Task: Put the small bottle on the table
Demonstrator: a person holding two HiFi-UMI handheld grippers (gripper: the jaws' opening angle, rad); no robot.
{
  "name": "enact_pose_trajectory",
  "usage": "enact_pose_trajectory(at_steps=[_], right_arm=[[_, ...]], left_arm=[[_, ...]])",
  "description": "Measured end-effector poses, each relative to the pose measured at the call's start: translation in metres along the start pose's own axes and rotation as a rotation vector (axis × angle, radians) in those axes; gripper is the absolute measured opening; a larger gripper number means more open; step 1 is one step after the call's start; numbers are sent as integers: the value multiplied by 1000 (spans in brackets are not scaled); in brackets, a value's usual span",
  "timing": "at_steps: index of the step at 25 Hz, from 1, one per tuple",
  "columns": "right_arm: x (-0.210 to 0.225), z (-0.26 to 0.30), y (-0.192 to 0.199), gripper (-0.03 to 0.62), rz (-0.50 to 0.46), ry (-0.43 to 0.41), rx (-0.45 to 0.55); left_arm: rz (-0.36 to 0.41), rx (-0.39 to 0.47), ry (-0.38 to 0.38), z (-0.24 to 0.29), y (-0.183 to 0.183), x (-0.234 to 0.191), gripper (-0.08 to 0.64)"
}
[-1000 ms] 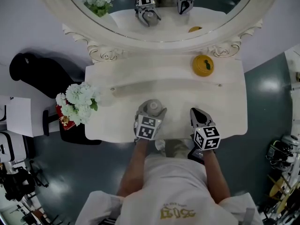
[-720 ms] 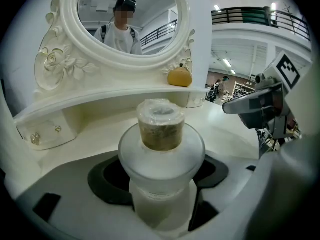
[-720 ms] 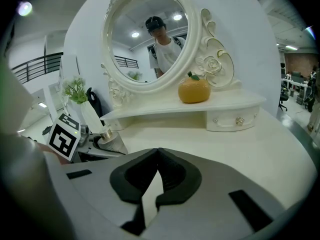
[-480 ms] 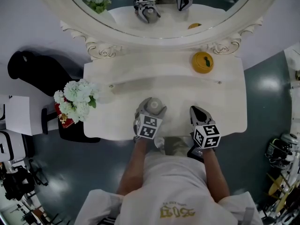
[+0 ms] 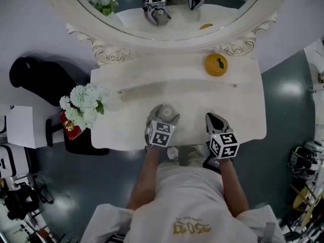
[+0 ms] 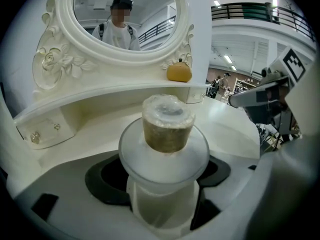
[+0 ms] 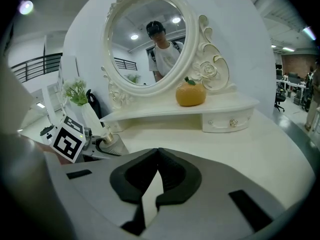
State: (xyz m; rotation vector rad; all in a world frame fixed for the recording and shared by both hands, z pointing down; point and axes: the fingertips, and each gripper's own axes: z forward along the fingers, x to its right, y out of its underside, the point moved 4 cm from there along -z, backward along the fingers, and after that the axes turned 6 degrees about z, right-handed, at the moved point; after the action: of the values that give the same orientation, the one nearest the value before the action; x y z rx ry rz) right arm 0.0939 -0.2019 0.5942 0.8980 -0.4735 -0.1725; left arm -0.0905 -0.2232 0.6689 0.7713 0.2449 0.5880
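Note:
The small bottle [image 5: 167,111], frosted with a brownish cap, stands upright on the white dressing table [image 5: 243,110] near its front edge. My left gripper [image 5: 163,118] reaches around it from the front. In the left gripper view the bottle [image 6: 167,129] fills the space between the jaws, which are opening, with dark gaps showing beside its body. My right gripper [image 5: 213,121] rests over the table's front right, apart from the bottle. In the right gripper view its jaws [image 7: 157,171] are shut with nothing in them.
An orange-shaped ornament [image 5: 216,64] sits on the raised shelf under the oval mirror [image 5: 172,14]. White flowers [image 5: 83,108] stand at the table's left end, with a black chair [image 5: 40,77] beyond. The person stands at the front edge.
Both grippers and the bottle stay in the same place on the table; only the head view has shifted slightly.

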Motion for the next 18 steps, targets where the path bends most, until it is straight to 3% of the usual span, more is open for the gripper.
enact_pose_trajectory(at_steps=[5, 13, 18], right_arm=[[-2, -6, -8, 12, 0, 8, 23], [-11, -16, -14, 12, -20, 4, 56], [-20, -25, -15, 12, -26, 1, 78]], left_arm=[[-37, 27, -4, -2, 0, -4, 403], [-32, 16, 27, -16, 1, 2, 373], [-35, 20, 2, -30, 9, -1, 374]])
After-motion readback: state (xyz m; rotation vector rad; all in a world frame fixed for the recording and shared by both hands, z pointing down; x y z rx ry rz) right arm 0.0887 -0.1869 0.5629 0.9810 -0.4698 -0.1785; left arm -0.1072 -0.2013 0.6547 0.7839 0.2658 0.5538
